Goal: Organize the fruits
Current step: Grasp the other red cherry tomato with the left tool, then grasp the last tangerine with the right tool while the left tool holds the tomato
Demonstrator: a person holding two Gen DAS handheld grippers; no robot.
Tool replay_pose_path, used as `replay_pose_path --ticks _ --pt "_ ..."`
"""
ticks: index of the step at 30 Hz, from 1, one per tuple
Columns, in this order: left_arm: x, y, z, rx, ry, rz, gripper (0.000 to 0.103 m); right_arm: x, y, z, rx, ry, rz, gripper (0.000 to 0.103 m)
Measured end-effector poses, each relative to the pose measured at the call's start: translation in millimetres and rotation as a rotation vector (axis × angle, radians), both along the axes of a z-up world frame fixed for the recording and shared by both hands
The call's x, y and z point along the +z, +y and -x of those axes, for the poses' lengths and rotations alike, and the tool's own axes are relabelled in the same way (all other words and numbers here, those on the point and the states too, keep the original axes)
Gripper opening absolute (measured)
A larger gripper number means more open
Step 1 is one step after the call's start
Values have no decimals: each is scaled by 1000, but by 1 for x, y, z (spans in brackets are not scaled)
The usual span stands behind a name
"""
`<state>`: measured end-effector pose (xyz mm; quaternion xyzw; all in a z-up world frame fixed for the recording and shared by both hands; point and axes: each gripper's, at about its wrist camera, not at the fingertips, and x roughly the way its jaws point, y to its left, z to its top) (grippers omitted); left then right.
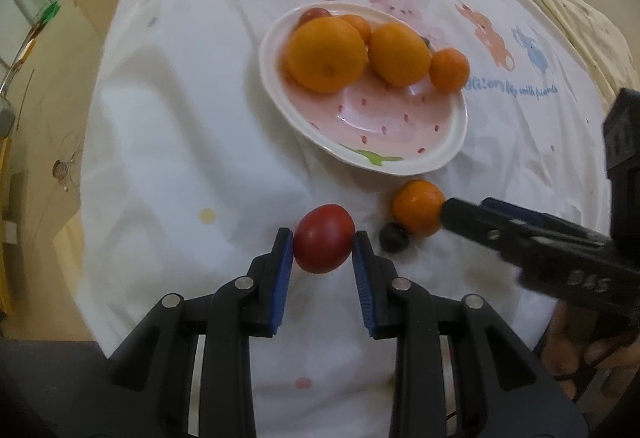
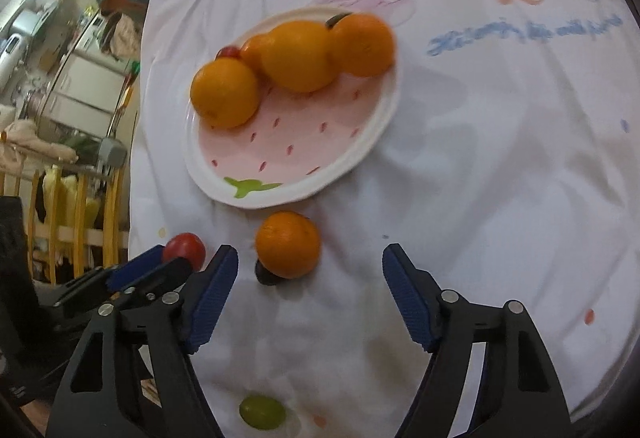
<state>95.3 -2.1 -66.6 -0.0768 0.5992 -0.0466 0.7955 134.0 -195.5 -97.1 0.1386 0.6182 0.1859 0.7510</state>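
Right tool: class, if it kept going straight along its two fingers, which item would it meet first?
Probably the loose small orange on the cloth, ahead of the open right tool, though left of centre. A dark grape touches its near side and might be met first; depth is unclear.

dark fruit (image 2: 266, 275) half hidden behind loose orange (image 2: 288, 244), small red fruit (image 1: 315, 14) mostly hidden behind plated oranges (image 1: 326, 54)

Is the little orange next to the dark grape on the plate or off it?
Off. The small orange sits on the white cloth, just outside the plate's rim.
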Motion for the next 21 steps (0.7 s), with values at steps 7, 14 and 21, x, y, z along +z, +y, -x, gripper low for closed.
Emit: replay_pose_path --ticks 7,14,21 --pt "1 0 -2 11 -8 0 26 -14 17 -5 36 18 17 66" --pt "5 -3 -3 7 -11 4 26 -16 17 -5 36 29 8 53" --pt "4 -6 -4 11 -11 -2 26 -11 24 -2 62 2 8 42"
